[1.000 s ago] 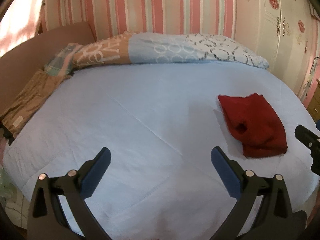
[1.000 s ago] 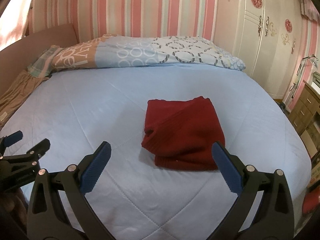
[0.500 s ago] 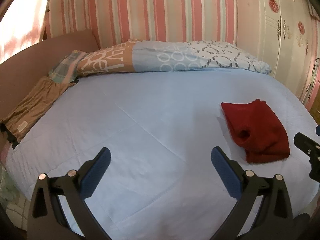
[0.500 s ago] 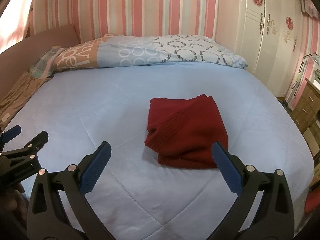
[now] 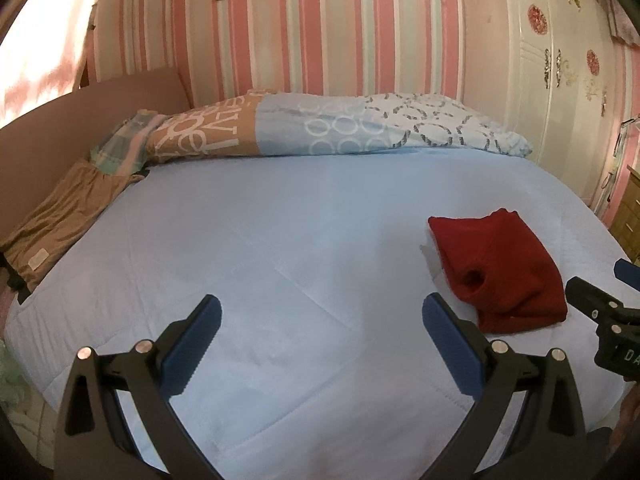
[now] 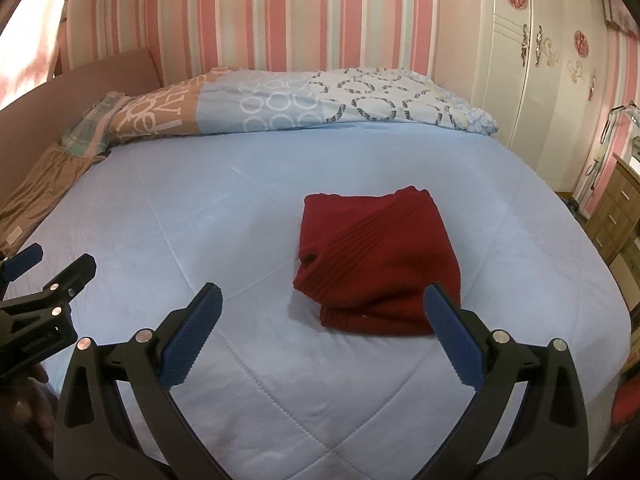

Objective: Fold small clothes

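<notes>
Dark red knitted garment [image 6: 376, 264] lies folded on the pale blue quilted bed [image 6: 224, 208]; I hold both grippers clear.
Left gripper [image 5: 320, 344] & right gripper [image 6: 320, 332] hover w/ fingers spread, empty, so the fold, prob. done, isn't disturbed.

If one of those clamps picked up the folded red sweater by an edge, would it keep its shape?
Probably not. The red sweater looks like soft ribbed knit in loose layers, so it would likely droop and unfold. It seems light. Pushed across the blue quilt, it would probably bunch rather than slide.
</notes>
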`<act>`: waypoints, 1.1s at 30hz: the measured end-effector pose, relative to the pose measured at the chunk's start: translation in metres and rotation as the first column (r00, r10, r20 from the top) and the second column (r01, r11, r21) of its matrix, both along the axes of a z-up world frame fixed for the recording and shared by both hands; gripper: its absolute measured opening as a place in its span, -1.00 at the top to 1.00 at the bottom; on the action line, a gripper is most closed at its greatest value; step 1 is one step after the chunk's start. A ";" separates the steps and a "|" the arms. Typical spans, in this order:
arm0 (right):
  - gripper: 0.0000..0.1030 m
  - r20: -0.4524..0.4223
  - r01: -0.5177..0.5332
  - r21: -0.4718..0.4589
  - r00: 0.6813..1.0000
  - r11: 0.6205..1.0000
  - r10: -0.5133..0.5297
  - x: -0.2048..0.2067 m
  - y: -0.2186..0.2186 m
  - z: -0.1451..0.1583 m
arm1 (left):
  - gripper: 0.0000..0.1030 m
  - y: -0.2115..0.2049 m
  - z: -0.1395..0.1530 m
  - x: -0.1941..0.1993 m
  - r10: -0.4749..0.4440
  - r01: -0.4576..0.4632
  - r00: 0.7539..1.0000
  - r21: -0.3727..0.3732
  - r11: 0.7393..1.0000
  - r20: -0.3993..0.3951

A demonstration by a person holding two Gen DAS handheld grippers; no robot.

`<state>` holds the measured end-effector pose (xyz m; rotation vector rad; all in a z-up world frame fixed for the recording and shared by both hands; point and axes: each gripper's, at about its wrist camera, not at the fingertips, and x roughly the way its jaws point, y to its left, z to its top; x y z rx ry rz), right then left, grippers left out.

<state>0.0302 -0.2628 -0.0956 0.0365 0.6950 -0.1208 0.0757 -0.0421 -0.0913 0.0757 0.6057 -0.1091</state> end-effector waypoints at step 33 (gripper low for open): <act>-0.94 -0.010 0.018 0.006 1.000 1.000 -0.018 -0.003 -0.004 -0.005 | -0.96 0.006 -0.003 0.001 0.002 -0.002 1.000 -0.024 1.000 -0.026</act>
